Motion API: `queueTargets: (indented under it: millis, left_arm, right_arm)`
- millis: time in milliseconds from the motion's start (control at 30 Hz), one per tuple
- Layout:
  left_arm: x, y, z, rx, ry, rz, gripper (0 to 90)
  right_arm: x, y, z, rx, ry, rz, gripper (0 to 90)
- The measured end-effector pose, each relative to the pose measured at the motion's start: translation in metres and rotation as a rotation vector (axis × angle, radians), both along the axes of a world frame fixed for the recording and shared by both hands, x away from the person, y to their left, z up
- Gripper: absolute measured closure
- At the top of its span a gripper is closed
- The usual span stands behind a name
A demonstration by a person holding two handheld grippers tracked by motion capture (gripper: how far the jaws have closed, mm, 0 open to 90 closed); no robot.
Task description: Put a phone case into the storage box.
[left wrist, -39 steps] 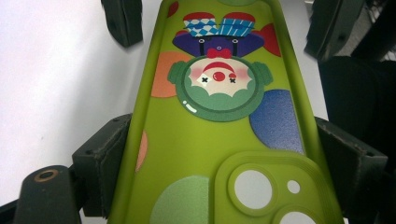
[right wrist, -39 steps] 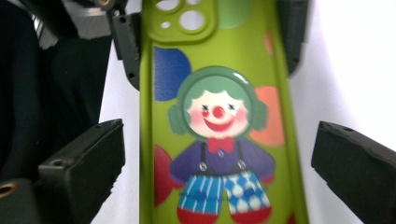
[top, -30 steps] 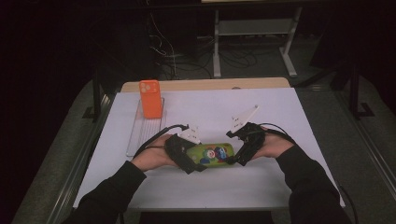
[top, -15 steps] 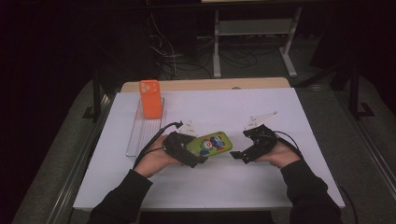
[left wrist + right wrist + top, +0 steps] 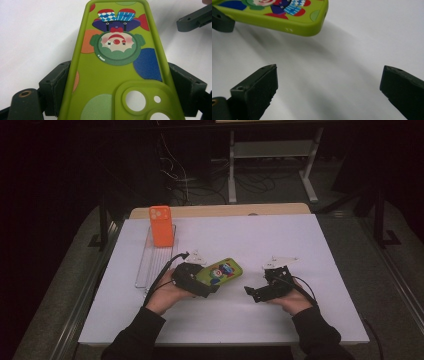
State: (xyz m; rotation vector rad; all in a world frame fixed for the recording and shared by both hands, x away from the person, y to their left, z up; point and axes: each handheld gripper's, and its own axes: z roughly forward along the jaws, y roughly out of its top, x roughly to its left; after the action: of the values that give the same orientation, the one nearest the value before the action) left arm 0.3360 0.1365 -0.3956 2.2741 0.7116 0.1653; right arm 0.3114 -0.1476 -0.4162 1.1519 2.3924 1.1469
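Lime-green phone case point(image 5: 117, 75), clown print (coloured dots), two camera cutouts

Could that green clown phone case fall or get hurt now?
It could. The left gripper clamps the green phone case by its camera end alone, so the long free end sticks out and might twist or slip from the pads. The right gripper sits open beside that free end, apart from it, so nothing supports it there. The case is also soft-looking with big camera holes where it is squeezed, so a hard pinch might bend it.
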Motion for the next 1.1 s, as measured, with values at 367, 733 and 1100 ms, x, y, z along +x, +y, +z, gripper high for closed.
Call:
queueTargets:
  millis: [367,733,1100]
  left_arm:
    - [0.000,0.007,0.004,-0.031,0.002,0.023,15.2]
    - [-0.001,0.003,0.001,-0.033,0.009,0.015,15.2]
    - [-0.001,0.003,0.000,-0.018,0.013,0.001,15.3]
  right_arm:
    - [0.003,0.014,-0.007,-0.006,-0.045,0.014,0.7]
    - [0.001,0.018,-0.009,-0.110,-0.141,0.044,0.7]
    - [-0.003,0.025,-0.005,-0.223,-0.279,0.080,0.7]
